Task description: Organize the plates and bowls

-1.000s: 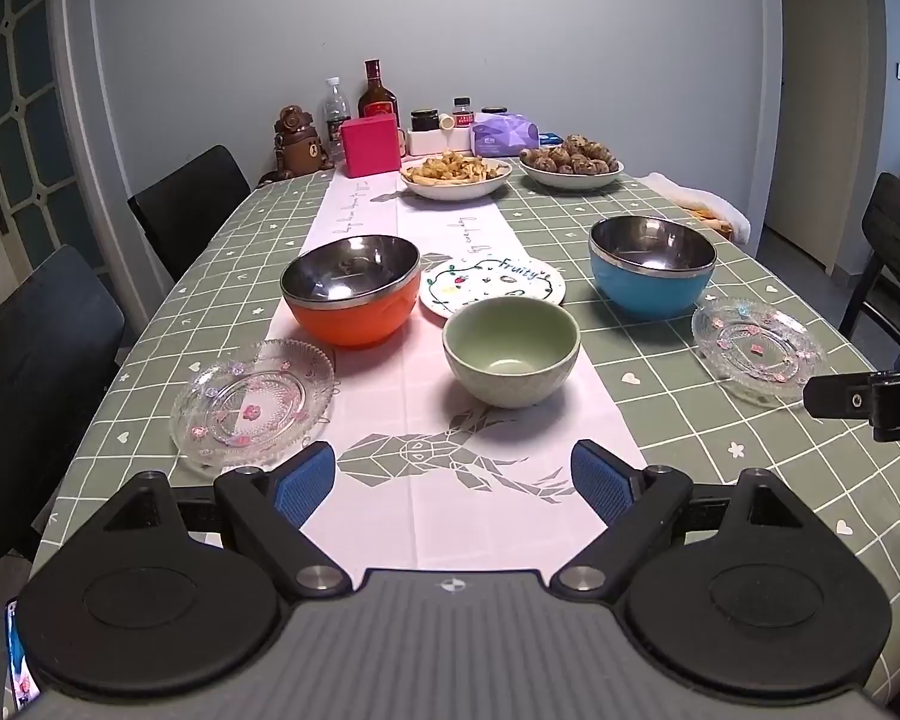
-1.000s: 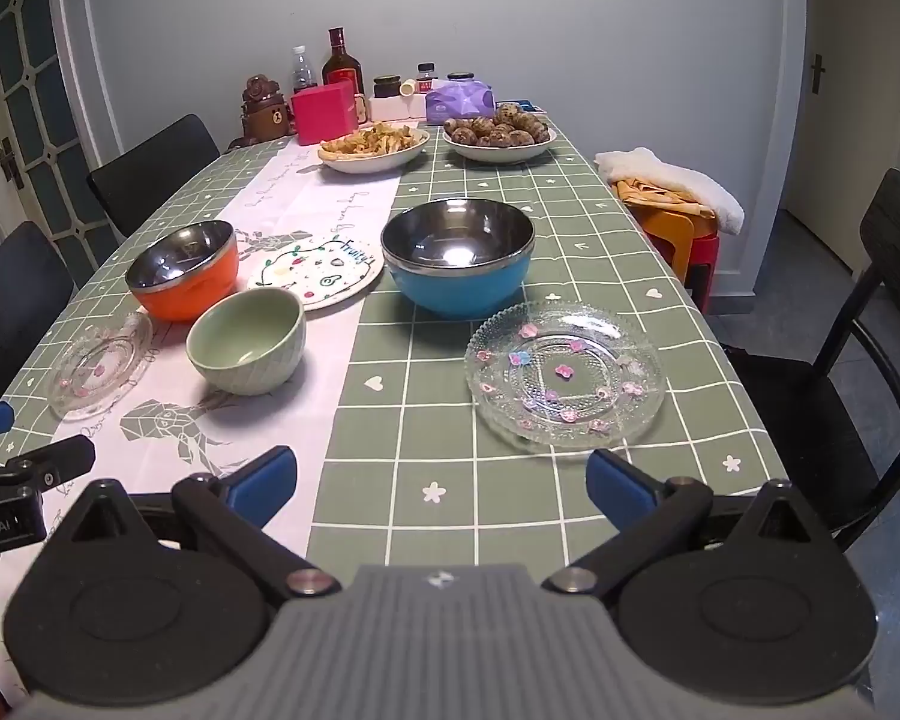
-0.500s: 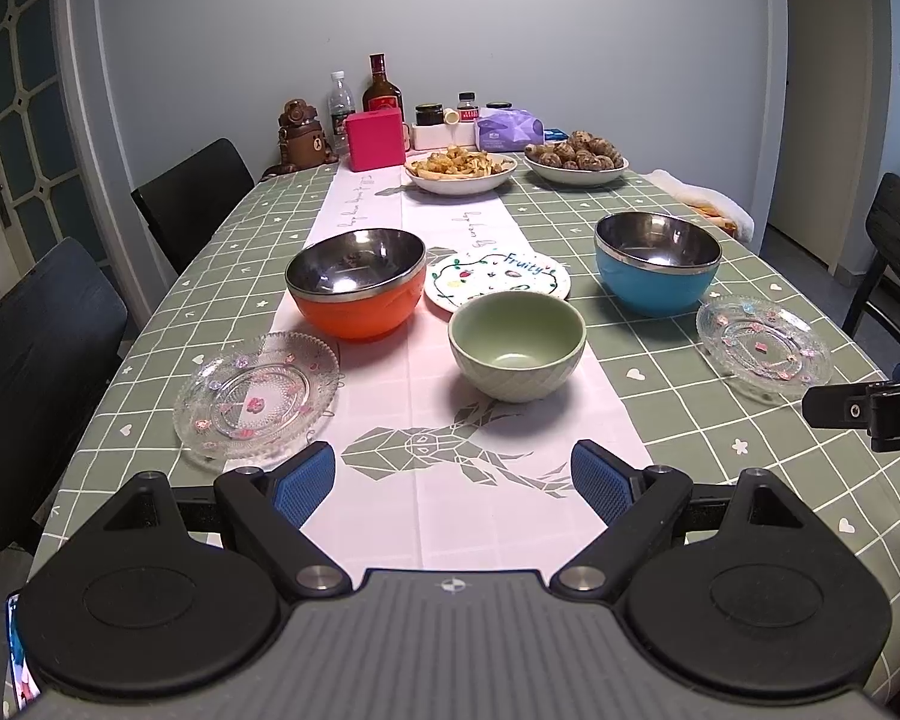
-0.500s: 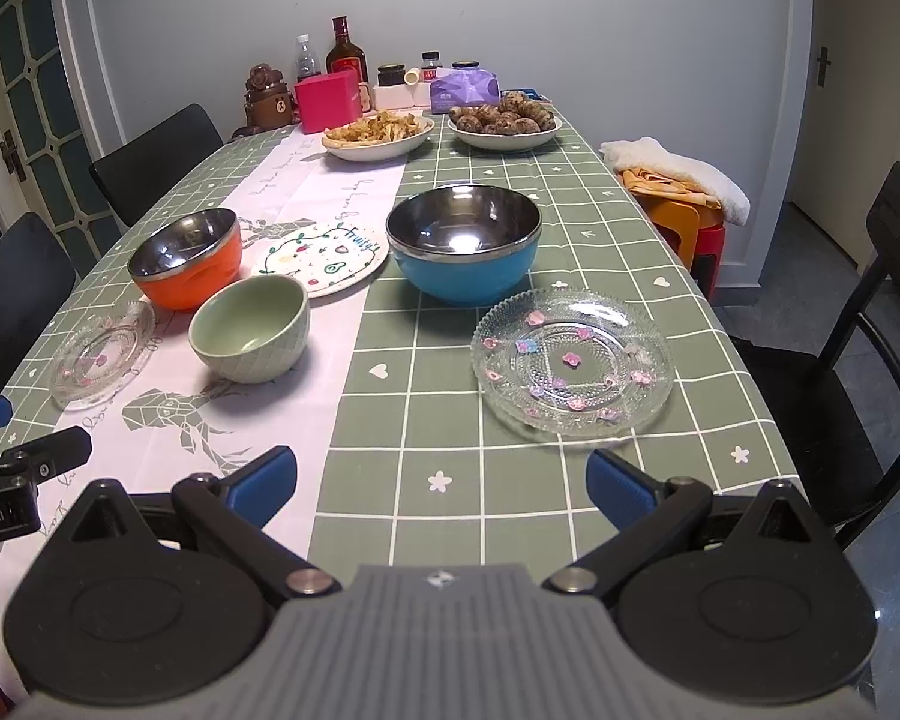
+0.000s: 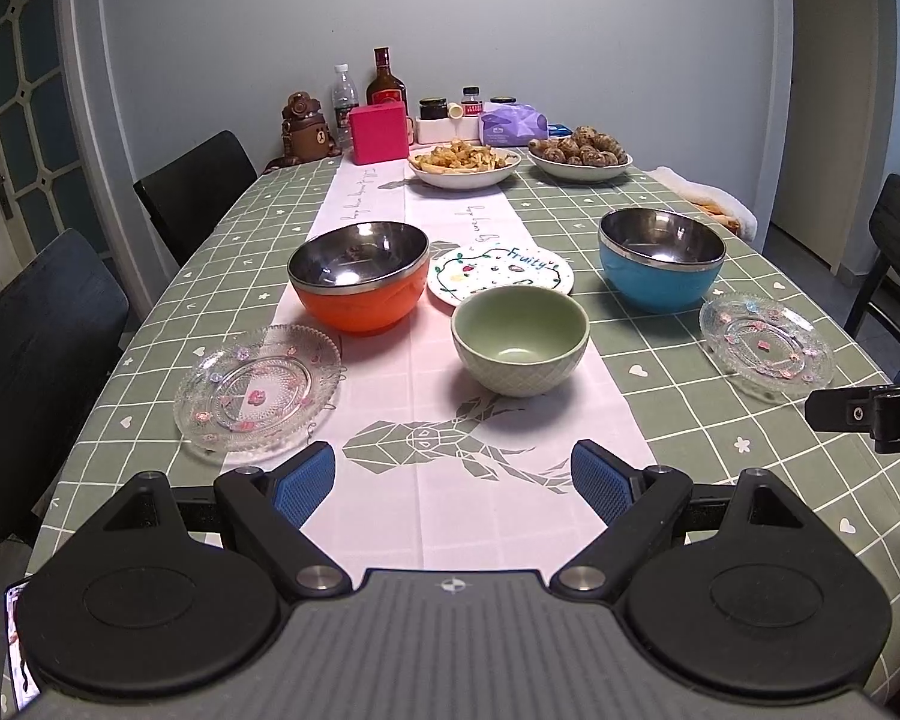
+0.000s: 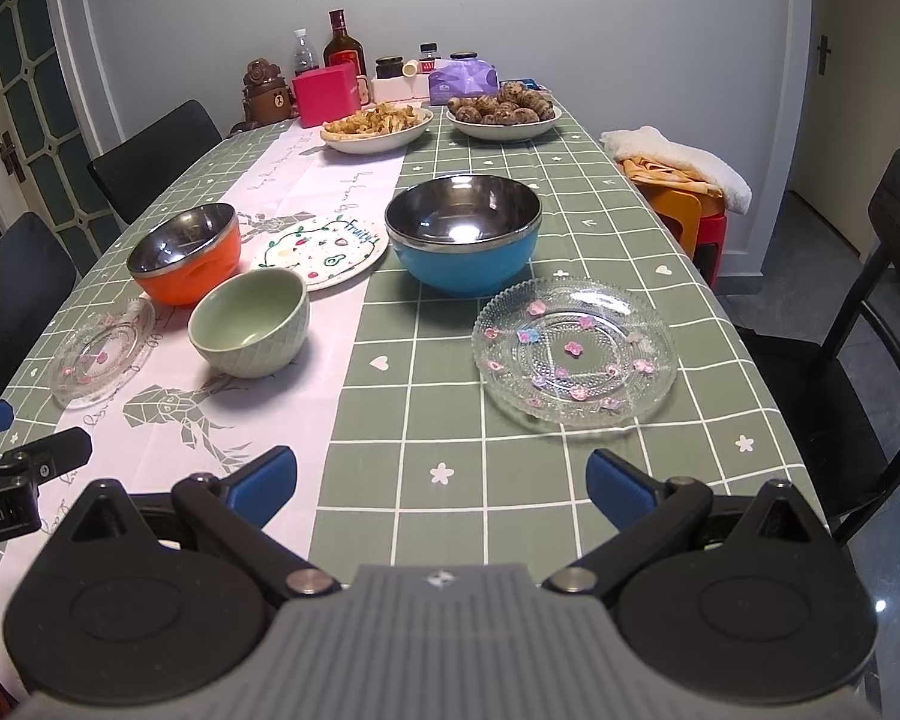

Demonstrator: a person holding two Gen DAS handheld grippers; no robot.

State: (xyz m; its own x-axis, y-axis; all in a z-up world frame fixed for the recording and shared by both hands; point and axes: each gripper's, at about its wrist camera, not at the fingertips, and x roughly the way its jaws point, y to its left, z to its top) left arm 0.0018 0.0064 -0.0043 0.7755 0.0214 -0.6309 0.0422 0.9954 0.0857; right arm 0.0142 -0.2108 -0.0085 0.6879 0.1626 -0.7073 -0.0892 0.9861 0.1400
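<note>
While both grippers are hovering over the near end of the table (image 5: 750, 228), each is standing wide open and gripping nothing: left gripper (image 5: 453, 480) at bottom centre of its view, right gripper (image 6: 441, 480) likewise. Green bowl (image 5: 519, 339) is sitting mid-frame on the white runner (image 5: 426, 516), orange bowl (image 5: 359, 276) and painted plate (image 5: 501, 273) just behind it. Blue bowl (image 6: 462, 237) is sitting centre frame, one glass plate (image 6: 573, 357) just before it, lower right; another glass plate (image 5: 258, 387) is lying at left.
</note>
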